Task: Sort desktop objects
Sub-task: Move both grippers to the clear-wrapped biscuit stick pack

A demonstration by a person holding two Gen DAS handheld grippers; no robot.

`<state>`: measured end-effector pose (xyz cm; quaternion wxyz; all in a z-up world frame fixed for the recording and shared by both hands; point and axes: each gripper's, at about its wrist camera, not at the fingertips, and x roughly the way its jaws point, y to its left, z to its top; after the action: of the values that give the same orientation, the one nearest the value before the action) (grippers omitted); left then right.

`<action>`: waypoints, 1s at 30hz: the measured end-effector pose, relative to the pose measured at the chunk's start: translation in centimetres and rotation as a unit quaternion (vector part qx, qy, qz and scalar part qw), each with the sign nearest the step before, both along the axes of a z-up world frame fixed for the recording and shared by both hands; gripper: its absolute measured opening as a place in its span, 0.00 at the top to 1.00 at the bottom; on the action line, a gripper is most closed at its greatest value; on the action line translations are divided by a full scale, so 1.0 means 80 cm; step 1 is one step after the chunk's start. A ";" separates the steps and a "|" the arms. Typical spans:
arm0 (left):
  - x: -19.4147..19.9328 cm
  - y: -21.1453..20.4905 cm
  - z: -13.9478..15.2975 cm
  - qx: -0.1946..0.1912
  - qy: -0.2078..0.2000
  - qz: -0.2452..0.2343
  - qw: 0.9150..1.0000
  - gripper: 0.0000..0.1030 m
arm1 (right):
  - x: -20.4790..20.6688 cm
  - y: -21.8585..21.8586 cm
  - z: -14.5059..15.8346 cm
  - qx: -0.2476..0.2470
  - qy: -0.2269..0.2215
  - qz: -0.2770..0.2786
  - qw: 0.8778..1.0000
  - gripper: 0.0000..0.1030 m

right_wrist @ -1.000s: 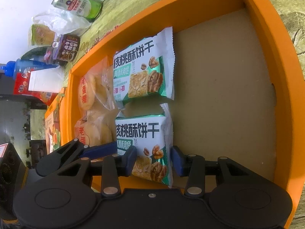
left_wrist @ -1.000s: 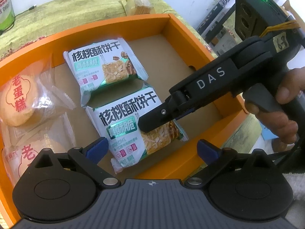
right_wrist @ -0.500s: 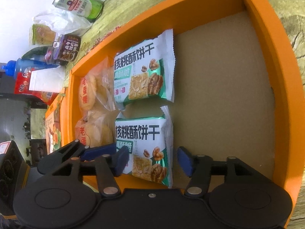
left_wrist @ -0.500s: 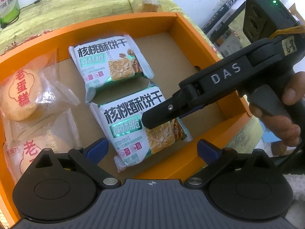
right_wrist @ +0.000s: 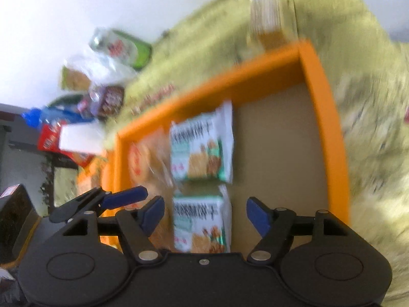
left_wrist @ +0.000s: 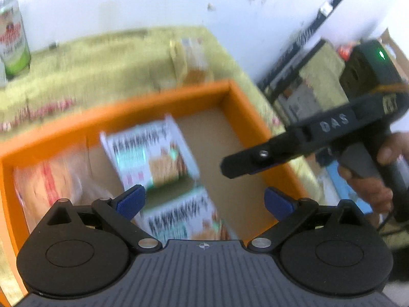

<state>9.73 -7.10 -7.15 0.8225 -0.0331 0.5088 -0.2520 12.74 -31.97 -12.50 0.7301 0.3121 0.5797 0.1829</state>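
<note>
Both views are motion-blurred. An orange box (left_wrist: 240, 94) (right_wrist: 329, 117) holds two green-and-white walnut biscuit packs, one far (left_wrist: 150, 153) (right_wrist: 202, 148) and one near (left_wrist: 184, 217) (right_wrist: 202, 225), and clear-wrapped egg cakes (left_wrist: 51, 176) (right_wrist: 143, 161) to their left. My left gripper (left_wrist: 204, 202) is open and empty above the near pack. My right gripper (right_wrist: 205, 213) is open and empty above the box; it shows in the left wrist view (left_wrist: 230, 166) over the box's right wall.
A wrapped snack (left_wrist: 191, 61) (right_wrist: 268, 23) lies on the yellow-green table behind the box. A green can (left_wrist: 12, 41) (right_wrist: 122, 48) stands at the back left. Bottles, bags and cartons (right_wrist: 76, 117) crowd the left. Clutter (left_wrist: 306, 84) lies beyond the table's right edge.
My right gripper let go of the near biscuit pack, opened and lifted back out of the box. Both grippers have pulled up and back, so the box looks smaller.
</note>
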 end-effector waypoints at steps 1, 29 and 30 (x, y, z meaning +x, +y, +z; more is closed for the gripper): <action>0.010 0.000 0.007 -0.003 -0.007 0.003 1.000 0.03 | 0.006 -0.006 0.010 0.001 -0.010 -0.005 1.000 0.32; 0.179 -0.034 -0.049 0.020 -0.050 0.009 0.999 0.03 | 0.251 -0.032 -0.026 -0.203 -0.033 -0.055 0.977 0.58; 0.179 -0.033 -0.050 0.020 -0.049 0.010 0.999 0.03 | 0.252 -0.038 -0.027 -0.165 -0.031 -0.062 0.984 0.58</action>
<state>24.07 -9.74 -11.18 0.8495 -0.0095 0.4721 -0.2353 32.92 -35.03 -14.66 0.7992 0.2165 0.5587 0.0487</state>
